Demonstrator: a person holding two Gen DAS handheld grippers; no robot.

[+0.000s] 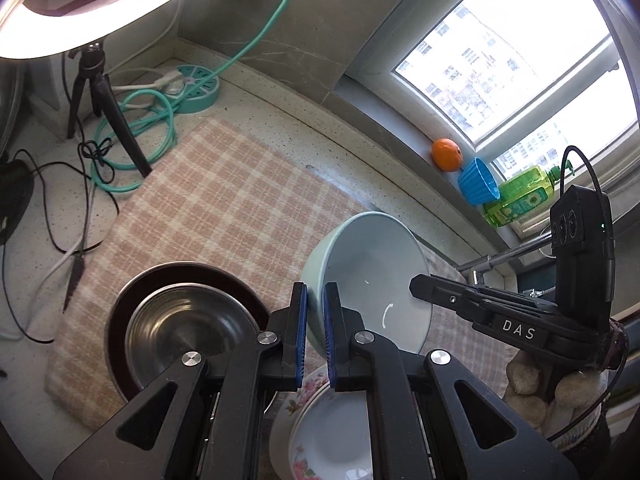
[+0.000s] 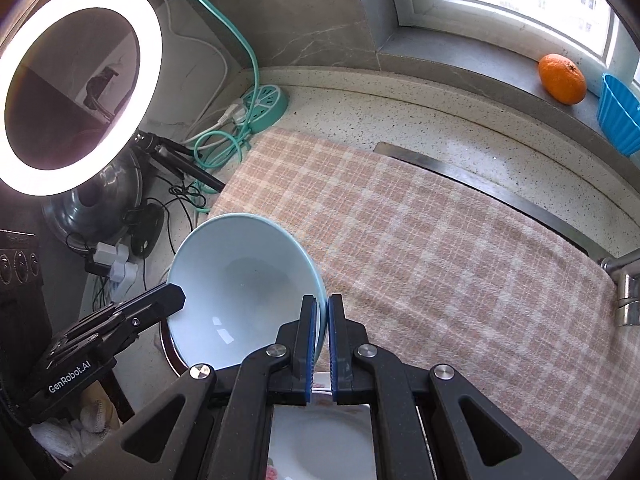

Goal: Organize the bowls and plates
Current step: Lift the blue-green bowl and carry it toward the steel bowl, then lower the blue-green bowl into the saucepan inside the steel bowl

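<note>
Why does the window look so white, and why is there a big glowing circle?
Left wrist view: the window is overexposed by daylight and bowed by the fisheye lens, and the ring light blows out to white at the top edge. Right wrist view: the ring light is a full glowing circle, leaving small glints inside the light blue bowl.

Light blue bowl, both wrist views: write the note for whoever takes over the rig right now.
Left gripper: shut on the rim of the light blue bowl.
Right gripper: shut on the opposite rim of the same bowl, which is held tilted above the checked cloth.
Below the grippers: a floral plate.
To the left on the cloth: a steel bowl sitting in a dark plate.
Done: light blue bowl lifted with both grippers.
Left: set it down where it belongs, likely on one of the stacks, then release both grippers.
</note>
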